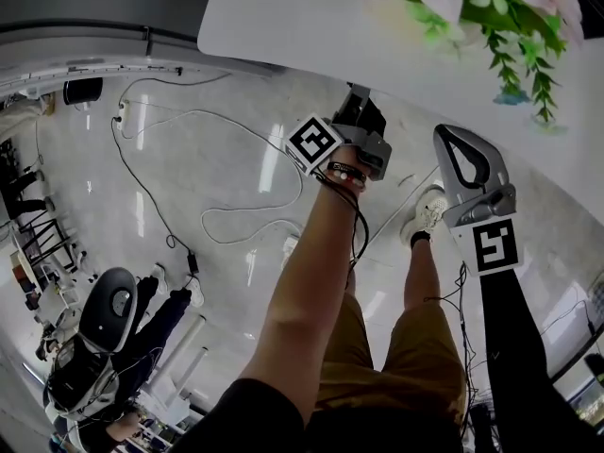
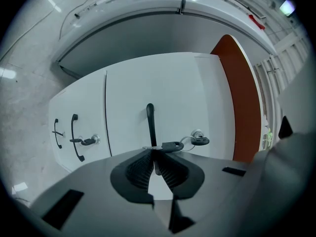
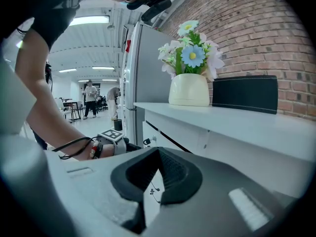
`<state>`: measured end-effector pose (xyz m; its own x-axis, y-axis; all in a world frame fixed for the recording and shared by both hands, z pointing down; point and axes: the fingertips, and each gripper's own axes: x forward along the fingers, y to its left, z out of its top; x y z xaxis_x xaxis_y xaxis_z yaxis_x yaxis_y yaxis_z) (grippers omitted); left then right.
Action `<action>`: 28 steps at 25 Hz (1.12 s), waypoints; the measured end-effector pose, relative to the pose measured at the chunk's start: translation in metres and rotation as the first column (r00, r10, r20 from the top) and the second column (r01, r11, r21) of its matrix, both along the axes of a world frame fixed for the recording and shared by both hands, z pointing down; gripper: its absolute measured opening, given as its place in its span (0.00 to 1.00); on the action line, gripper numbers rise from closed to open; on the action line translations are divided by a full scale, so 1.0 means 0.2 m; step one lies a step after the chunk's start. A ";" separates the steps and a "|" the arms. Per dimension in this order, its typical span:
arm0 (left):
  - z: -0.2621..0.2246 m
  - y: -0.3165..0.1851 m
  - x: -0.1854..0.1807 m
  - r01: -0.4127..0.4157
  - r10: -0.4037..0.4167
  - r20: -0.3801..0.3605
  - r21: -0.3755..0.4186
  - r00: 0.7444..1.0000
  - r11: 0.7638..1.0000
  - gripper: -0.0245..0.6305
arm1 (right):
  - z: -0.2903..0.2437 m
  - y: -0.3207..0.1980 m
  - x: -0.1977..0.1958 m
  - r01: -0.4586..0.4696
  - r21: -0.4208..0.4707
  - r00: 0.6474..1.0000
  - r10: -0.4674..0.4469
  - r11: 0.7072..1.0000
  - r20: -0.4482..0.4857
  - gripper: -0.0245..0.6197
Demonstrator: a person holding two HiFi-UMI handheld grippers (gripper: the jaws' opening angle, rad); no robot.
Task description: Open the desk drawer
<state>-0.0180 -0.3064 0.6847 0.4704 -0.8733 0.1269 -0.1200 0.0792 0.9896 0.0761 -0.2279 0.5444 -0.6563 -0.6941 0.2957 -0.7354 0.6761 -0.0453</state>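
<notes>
The white drawer front (image 2: 173, 93) fills the left gripper view, with a black bar handle (image 2: 150, 120) running down its middle. My left gripper (image 2: 154, 153) is shut on the lower part of that handle. A lock with a key and fob (image 2: 197, 140) sits just right of the handle. In the head view the left gripper (image 1: 360, 130) reaches in under the white desk top (image 1: 302, 26). My right gripper (image 1: 464, 163) hangs to its right, away from the drawer. In its own view the right gripper (image 3: 155, 154) is shut with nothing between the pads.
A second drawer front with its own handle (image 2: 74, 137) and key lies left of the held one. An orange panel (image 2: 243, 98) flanks the right side. A vase of flowers (image 3: 190, 85) and a black box (image 3: 244, 94) stand on the desk. Cables (image 1: 170, 225) trail over the floor.
</notes>
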 end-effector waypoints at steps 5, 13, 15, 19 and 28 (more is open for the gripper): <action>0.00 0.00 -0.01 0.002 -0.002 0.012 -0.016 1.000 1.000 0.08 | -0.02 -0.01 -0.03 -0.011 -0.001 1.000 0.011 1.000 0.028 0.04; 0.00 0.00 -0.01 -0.015 0.015 0.021 -0.029 1.000 0.999 0.09 | -0.01 0.07 -0.11 0.030 -0.013 0.999 -0.030 0.999 0.042 0.04; 0.00 0.00 -0.01 -0.022 0.023 0.025 -0.031 0.999 0.999 0.09 | -0.02 0.07 -0.12 0.032 -0.017 0.999 -0.031 0.999 0.043 0.04; 0.00 0.00 -0.01 -0.042 0.043 0.040 -0.036 0.998 0.998 0.09 | -0.01 0.07 -0.14 0.035 -0.021 0.998 -0.034 0.999 0.046 0.04; -0.01 0.02 -0.01 -0.035 0.036 0.036 -0.053 0.999 0.998 0.09 | -0.02 0.04 -0.13 0.016 -0.024 0.999 -0.015 1.000 0.045 0.04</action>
